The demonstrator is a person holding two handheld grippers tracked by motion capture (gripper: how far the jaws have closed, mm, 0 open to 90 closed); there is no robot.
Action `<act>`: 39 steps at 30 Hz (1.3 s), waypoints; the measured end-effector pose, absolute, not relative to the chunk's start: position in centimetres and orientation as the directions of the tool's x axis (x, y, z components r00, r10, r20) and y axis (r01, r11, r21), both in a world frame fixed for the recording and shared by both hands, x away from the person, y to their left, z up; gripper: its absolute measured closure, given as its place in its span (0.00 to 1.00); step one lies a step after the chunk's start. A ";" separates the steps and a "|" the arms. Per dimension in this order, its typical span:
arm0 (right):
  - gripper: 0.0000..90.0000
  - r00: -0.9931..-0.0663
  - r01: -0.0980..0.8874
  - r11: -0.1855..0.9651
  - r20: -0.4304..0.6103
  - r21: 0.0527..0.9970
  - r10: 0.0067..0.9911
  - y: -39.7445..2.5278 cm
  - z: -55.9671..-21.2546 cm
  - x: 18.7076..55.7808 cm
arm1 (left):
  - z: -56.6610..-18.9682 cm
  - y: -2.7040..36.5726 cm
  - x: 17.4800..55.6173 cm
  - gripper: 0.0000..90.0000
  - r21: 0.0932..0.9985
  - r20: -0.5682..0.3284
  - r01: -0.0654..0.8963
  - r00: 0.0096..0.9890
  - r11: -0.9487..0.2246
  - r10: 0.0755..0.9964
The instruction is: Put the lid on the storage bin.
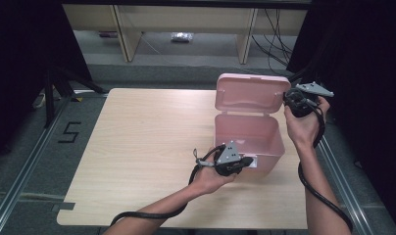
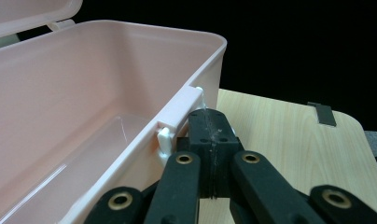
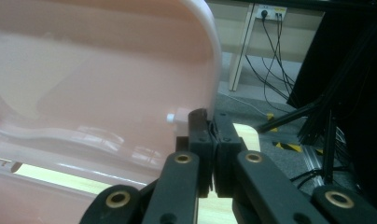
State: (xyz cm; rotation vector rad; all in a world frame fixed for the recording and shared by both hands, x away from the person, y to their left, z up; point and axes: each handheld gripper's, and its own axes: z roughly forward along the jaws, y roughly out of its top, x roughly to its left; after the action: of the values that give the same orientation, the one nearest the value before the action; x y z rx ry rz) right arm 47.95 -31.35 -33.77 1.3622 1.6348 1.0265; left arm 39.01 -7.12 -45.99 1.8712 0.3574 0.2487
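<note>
The left gripper [image 2: 209,140], fingers pressed together, is touching the box [image 1: 272,139] front latch near the worktop [image 1: 147,127] edge, while the right gripper [image 3: 210,135] is pinching the raised lid [image 1: 252,93] edge.

Glossy pink plastic box [image 1: 250,139] on a matt pale wood table [image 1: 147,147].

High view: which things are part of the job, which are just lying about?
In the job:
pink box
its lid, raised
left gripper, at the box's front catch
right gripper, at the lid's edge

Lying about:
small packet on the floor beyond the table
cables by the wall
</note>
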 end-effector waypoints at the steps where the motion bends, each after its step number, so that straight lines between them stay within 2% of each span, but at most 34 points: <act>1: 1.00 -0.144 0.372 0.111 -0.061 0.921 0.988 -31.4 -33.8 47.9 | -46.0 -7.1 39.0 1.00 0.947 -0.005 0.122 0.931 -0.297 0.365; 39: 0.99 -0.149 0.339 0.126 -0.079 0.932 0.986 -31.3 -34.5 46.3 | -46.0 -7.1 39.0 1.00 0.946 -0.007 0.124 0.931 -0.299 0.364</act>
State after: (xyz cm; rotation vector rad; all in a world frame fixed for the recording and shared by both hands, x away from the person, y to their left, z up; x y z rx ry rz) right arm 46.29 -31.31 -34.49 1.3161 1.6177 1.0383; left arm 39.03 -7.14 -45.95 1.8736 0.3581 0.2468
